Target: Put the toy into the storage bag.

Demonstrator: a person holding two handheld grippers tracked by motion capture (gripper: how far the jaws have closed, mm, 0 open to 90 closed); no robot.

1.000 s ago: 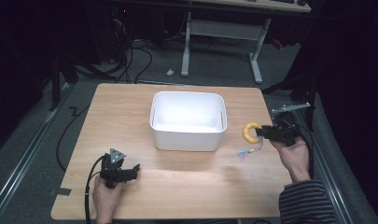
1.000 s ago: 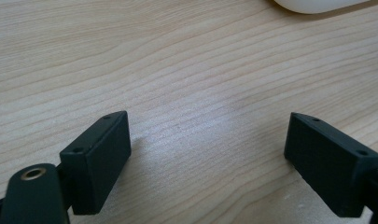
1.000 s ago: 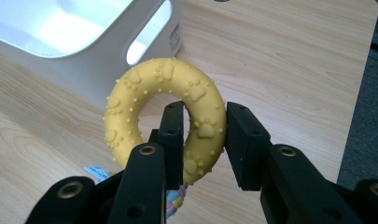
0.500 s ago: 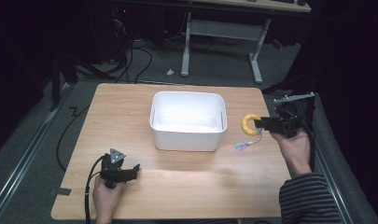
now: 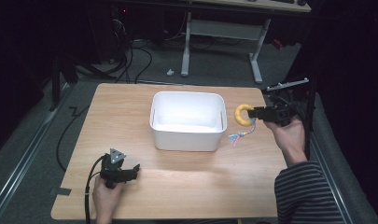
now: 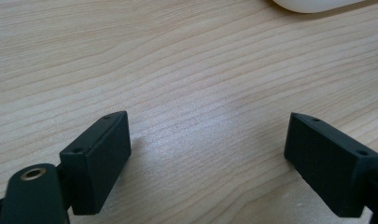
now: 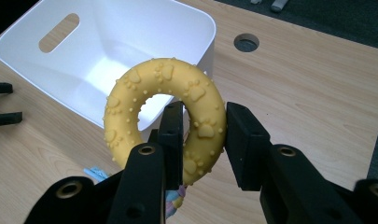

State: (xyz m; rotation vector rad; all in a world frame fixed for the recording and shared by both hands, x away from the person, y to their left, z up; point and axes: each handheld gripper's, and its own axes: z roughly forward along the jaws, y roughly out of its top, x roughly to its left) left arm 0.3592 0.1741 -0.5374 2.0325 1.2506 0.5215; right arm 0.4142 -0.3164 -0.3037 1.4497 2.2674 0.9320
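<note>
Right gripper [image 7: 203, 135] pinching the yellow ring toy [image 7: 165, 116] by its rim, clear of the bench [image 5: 186, 186], beside the white bin [image 5: 188, 120], presumably for dropping inside; left gripper [image 6: 214, 158] spread, idle, low over bare wood.

No readable text, label, brand, number or sign stands on anything in these views; only raised paw prints mark the yellow ring toy [image 7: 165, 114].
</note>
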